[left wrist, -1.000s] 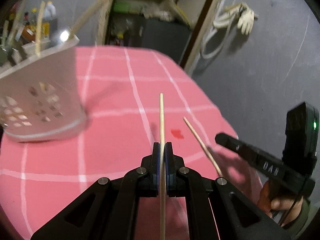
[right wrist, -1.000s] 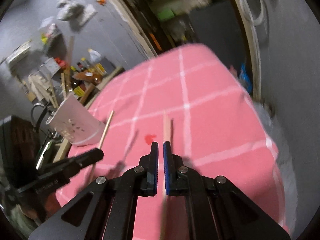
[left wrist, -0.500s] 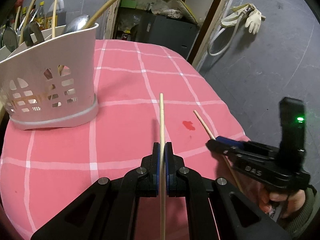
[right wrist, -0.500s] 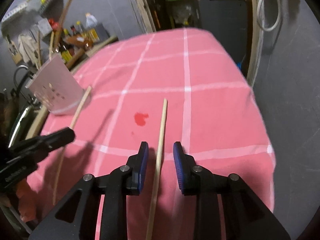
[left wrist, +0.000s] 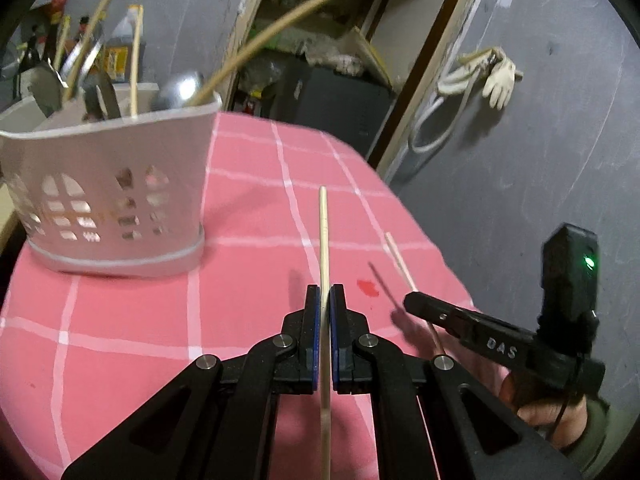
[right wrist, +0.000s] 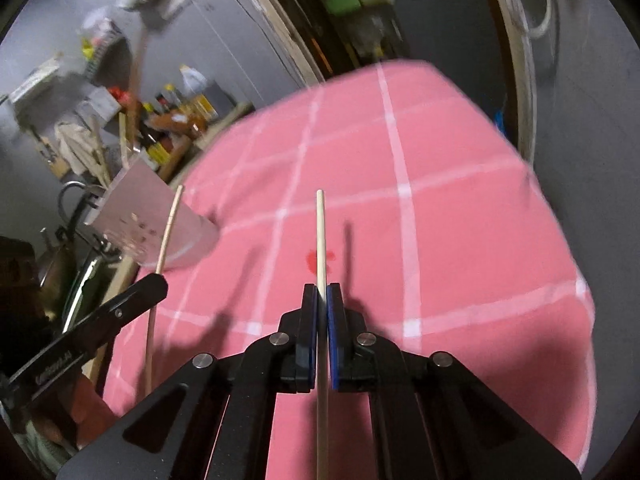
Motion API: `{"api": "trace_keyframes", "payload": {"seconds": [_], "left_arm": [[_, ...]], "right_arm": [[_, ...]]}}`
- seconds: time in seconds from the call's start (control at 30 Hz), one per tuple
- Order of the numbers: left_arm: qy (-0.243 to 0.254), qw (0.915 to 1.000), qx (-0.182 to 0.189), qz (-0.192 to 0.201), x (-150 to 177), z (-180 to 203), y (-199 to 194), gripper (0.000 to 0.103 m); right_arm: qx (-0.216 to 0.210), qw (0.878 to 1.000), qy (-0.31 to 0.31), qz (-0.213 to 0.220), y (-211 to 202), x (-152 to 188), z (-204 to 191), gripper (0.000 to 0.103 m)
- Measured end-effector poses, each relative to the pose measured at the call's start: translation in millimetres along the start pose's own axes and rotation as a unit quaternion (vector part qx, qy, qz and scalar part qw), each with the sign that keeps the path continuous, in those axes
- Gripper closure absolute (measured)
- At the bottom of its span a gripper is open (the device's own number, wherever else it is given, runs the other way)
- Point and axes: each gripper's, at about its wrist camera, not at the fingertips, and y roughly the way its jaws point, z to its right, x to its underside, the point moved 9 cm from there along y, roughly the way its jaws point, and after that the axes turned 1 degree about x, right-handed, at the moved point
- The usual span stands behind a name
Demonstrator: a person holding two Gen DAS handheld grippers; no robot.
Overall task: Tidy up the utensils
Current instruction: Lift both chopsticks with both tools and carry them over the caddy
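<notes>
Left wrist view: the left gripper (left wrist: pixel 324 292) is clenched on a wooden chopstick (left wrist: pixel 323 236) pointing far across the pink checked tablecloth (left wrist: pixel 248 280). Far left stands a white utensil basket (left wrist: pixel 108 196) holding spoons and sticks. At right, the right gripper (left wrist: pixel 408 302) grips a second chopstick (left wrist: pixel 398 260); its own view shows it pinched between the blue pads (right wrist: pixel 331 320), above a red stain (right wrist: pixel 312 259).

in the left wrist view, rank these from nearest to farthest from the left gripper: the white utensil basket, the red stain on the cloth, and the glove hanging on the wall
From the left gripper:
1. Red stain, just right of the fingertips on the cloth.
2. White utensil basket, ahead to the left on the table.
3. Glove, hanging on the far wall, upper right.
</notes>
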Motion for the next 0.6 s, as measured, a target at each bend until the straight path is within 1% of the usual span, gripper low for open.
{"api": "trace_keyframes", "payload": {"seconds": [0.03,0.1,0.2,0.27,0.37,0.4,0.43,0.53,0.6], "left_arm": [[0.003,0.9999,0.000,0.017,-4.3,0.9,-6.2,0.100],[0.008,0.9989,0.002,0.046,-12.1,3.0,-17.7,0.100],[0.018,0.9953,0.002,0.095,-26.6,6.6,-39.9,0.100],[0.029,0.9905,0.001,0.134,-38.5,8.8,-60.0,0.100],[0.052,0.9823,-0.018,0.179,-55.8,10.8,-85.8,0.100],[0.055,0.9798,-0.022,0.191,-60.0,10.8,-92.4,0.100],[0.059,0.9768,-0.026,0.204,-64.9,10.4,-100.4,0.100],[0.073,0.9653,-0.044,0.247,-82.8,7.3,-124.7,0.100],[0.074,0.9592,-0.054,0.267,-92.0,0.8,-136.6,0.100]], "right_arm": [[-0.003,1.000,-0.008,0.021,-6.4,-4.4,-6.8,0.100],[-0.015,0.996,-0.028,0.078,-23.4,-15.2,-26.7,0.100],[-0.026,0.988,-0.062,0.142,-40.9,-31.6,-54.8,0.100],[-0.032,0.978,-0.090,0.185,-54.1,-41.5,-76.4,0.100],[-0.045,0.961,-0.117,0.245,-71.9,-58.7,-106.1,0.100],[-0.048,0.957,-0.122,0.258,-75.9,-62.2,-111.5,0.100],[-0.053,0.951,-0.129,0.278,-81.4,-67.6,-121.3,0.100],[-0.070,0.935,-0.138,0.319,-89.3,-83.1,-147.2,0.100],[-0.080,0.927,-0.144,0.337,-93.3,-94.4,-158.7,0.100]]}}
